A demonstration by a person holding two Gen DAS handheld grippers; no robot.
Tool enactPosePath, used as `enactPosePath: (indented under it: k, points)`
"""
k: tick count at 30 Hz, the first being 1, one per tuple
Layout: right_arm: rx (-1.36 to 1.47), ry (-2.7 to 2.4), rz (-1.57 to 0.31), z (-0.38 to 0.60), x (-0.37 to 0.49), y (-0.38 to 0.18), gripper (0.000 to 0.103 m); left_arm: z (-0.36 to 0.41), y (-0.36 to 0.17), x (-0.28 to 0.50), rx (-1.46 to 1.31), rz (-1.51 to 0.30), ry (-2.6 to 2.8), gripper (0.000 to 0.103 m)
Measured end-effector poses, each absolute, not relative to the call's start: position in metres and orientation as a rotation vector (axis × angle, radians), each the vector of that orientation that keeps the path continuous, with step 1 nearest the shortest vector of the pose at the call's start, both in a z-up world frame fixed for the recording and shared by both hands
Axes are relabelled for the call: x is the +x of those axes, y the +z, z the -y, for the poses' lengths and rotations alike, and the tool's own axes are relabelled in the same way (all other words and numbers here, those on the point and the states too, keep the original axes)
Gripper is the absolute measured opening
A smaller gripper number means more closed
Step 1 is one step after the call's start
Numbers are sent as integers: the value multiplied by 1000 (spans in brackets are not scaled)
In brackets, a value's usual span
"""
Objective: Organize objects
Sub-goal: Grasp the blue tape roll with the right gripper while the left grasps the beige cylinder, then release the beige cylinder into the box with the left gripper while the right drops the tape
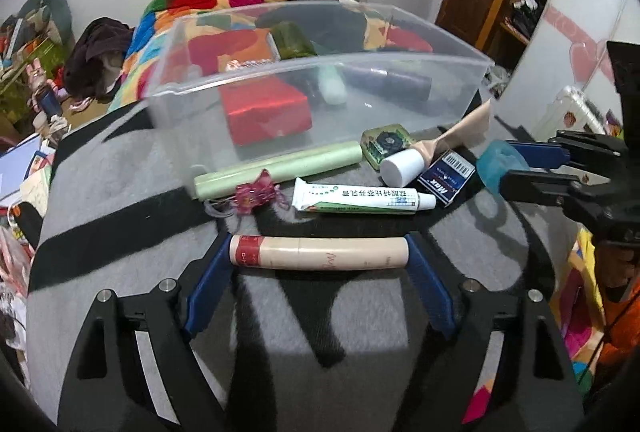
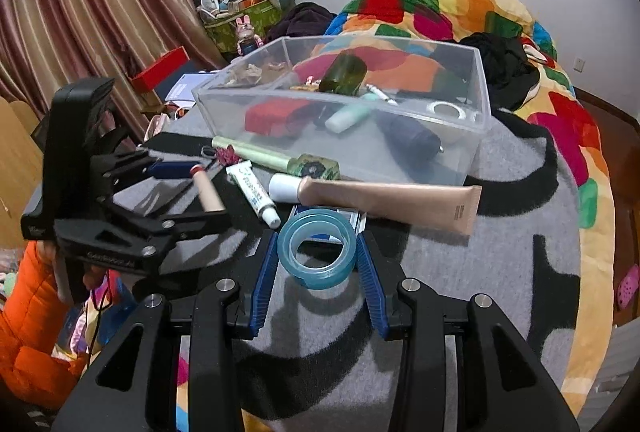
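On fuzzy grey blanket [image 1: 120,191]: left claw [image 1: 319,252] pinching beige cylinder [image 1: 320,252] (endwise).

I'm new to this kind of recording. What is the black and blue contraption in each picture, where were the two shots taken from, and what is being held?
A person holds a two-finger gripper in each hand, and each gripper has a camera looking along its fingers. One picture is from the left gripper, the other from the right gripper; each gripper also appears at the edge of the other's view. The left one is closed on the ends of a beige tube. The right one grips a blue tape roll. On the grey and black blanket stands a clear box that already holds several items. In front of it lie a green roll, a white ointment tube and a small blue carton.
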State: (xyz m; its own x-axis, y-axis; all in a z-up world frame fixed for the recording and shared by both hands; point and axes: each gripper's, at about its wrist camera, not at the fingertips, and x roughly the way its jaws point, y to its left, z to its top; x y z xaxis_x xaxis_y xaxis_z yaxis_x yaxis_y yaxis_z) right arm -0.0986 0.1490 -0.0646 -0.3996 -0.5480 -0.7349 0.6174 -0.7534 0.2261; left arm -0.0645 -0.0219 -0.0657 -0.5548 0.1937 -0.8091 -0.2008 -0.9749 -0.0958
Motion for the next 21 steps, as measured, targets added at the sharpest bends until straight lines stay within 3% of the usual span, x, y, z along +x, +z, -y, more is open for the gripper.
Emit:
enactPosePath:
  k: [12,21]
  points:
    - [1019,-2266,-34,-145,-131,-31,37,40,-9,-69,-1098,86,2748,84]
    - [1007,-2371,-44,-125,-168,-15,37,45,-2,-111,-1099,148,2812,84]
